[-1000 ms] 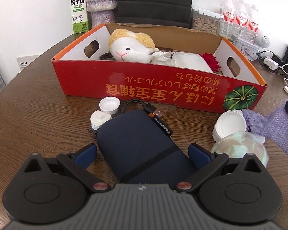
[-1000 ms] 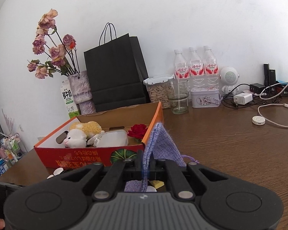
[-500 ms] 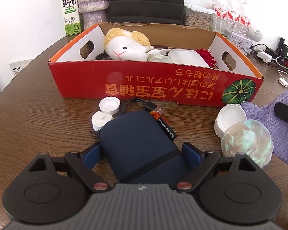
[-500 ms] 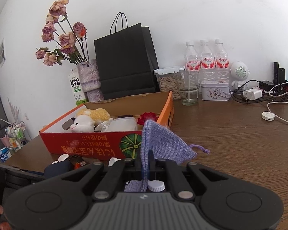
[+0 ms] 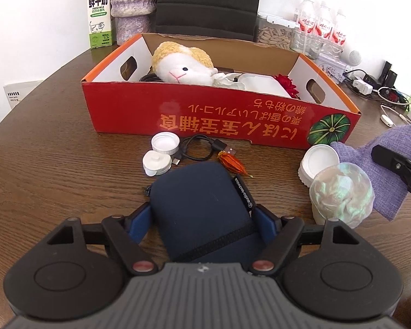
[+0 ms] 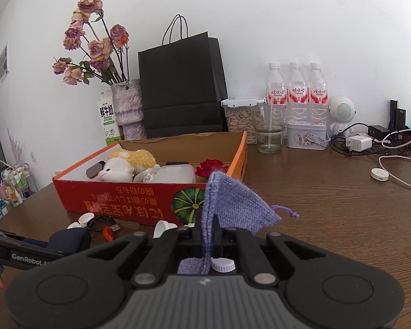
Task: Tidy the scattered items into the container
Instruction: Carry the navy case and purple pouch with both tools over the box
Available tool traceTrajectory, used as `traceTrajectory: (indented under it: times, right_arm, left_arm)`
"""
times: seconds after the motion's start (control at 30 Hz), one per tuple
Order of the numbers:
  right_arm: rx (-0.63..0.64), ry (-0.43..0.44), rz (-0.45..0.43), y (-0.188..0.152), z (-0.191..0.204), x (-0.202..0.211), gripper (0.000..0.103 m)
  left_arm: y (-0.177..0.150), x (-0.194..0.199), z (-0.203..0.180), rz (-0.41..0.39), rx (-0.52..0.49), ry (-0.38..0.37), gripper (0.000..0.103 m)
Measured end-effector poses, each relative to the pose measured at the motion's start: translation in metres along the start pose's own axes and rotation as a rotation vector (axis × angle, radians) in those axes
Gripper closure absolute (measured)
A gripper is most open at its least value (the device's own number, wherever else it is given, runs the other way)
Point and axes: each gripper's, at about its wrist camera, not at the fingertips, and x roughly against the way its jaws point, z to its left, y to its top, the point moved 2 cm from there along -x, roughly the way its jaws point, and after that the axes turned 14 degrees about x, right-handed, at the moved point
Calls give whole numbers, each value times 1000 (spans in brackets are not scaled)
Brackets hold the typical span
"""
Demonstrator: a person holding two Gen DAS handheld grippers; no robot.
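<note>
A navy zip pouch [image 5: 200, 192] lies on the brown table in front of the red cardboard box [image 5: 222, 118]. My left gripper [image 5: 202, 218] straddles the pouch; its jaws are closing and the blue pads [image 5: 142, 219] touch both sides of it. My right gripper [image 6: 207, 235] is shut on a purple drawstring bag [image 6: 233, 205], held up beside the box's right end [image 6: 241, 153]. In the box lie a plush sheep [image 5: 183, 68], a white container and a red flower. Two white caps [image 5: 165, 143], a black USB cable [image 5: 202, 148] and a small orange item [image 5: 233, 161] lie loose before the box.
A white lid [image 5: 319, 161] and an iridescent wrapped ball [image 5: 342, 194] sit right of the pouch. Behind the box stand a milk carton [image 5: 99, 13], a vase, a black paper bag [image 6: 180, 87], water bottles [image 6: 296, 93] and a glass. Chargers and cables [image 6: 391, 161] fill the far right.
The left jaws have narrowed onto the navy pouch, and the left view has drawn back, baring the orange item. The right gripper still holds the purple bag, nearly unmoved.
</note>
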Motion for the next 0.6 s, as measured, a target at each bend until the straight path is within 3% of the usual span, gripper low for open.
traceTrajectory:
  times: [0.6]
  right_arm:
    - [-18, -59, -77, 21, 25, 36, 100]
  left_arm:
    - [10, 48, 32, -111, 20, -123, 27]
